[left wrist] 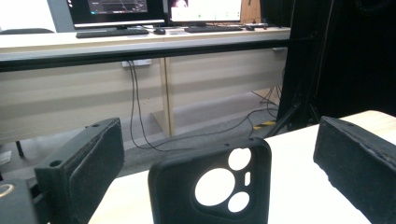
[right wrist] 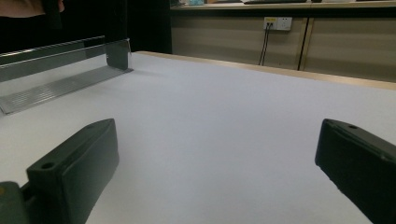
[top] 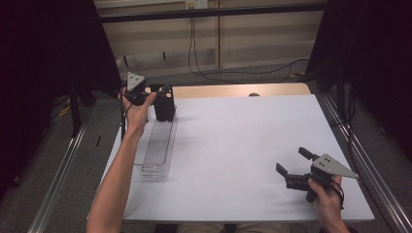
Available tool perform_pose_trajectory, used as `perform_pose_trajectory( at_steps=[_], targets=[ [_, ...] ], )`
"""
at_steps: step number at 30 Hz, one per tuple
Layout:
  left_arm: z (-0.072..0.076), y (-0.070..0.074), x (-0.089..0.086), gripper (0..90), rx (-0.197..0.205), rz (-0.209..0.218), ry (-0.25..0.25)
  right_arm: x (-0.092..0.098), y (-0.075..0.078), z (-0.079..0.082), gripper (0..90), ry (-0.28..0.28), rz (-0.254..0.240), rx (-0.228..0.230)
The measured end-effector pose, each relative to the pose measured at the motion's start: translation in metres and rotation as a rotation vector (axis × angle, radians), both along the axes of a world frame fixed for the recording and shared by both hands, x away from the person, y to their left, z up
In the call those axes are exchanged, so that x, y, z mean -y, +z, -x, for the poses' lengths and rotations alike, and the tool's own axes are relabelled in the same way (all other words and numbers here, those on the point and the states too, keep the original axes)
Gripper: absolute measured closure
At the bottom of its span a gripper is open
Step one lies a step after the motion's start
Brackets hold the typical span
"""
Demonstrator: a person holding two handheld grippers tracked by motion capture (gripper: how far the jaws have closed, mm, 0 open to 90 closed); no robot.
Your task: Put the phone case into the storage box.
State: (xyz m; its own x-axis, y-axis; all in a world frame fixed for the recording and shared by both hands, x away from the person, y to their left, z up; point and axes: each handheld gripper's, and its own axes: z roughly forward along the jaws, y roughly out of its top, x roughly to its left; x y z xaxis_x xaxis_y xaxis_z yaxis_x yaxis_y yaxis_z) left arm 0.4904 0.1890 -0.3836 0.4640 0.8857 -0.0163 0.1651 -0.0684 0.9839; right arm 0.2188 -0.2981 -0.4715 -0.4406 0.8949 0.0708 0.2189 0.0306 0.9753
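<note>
Phone case (left wrist: 212,186): black, upright between my left gripper's (top: 158,92) spread jaws — untouched.
Slotted tray (top: 158,145): just beside it.
My right gripper (top: 291,162): wide — over bare table (top: 243,141).

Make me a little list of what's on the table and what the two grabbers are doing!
table: white top
phone case: black, upright at the far left end of the tray
tray: clear, long, near the left edge
left gripper: open, jaws either side of the phone case, not touching it
right gripper: open, holds nothing, low over the table at near right
</note>
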Motion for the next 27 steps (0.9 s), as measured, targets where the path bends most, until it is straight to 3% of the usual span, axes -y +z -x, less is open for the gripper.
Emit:
perform_pose_trajectory(
  at_steps=[7,16,19,22,27],
  targets=[
    [0.013,0.008,-0.001,2.2,0.025,0.004,-0.015,0.0,0.0,0.0,0.0,0.007,0.004,-0.003],
    [0.027,0.006,-0.006,1.8,0.025,0.011,-0.025,0.002,-0.001,-0.001,0.0,0.01,-0.001,-0.006],
    [0.03,0.008,-0.007,1.8,0.021,-0.009,-0.033,0.002,-0.002,-0.002,0.0,0.01,-0.003,-0.005],
    [0.034,0.009,-0.008,1.8,0.031,0.018,-0.04,0.002,-0.001,-0.001,0.0,0.012,-0.005,-0.005],
    [0.04,0.007,-0.007,1.8,0.026,0.006,-0.056,0.004,-0.001,-0.002,0.0,0.003,-0.01,-0.004]
  ],
)
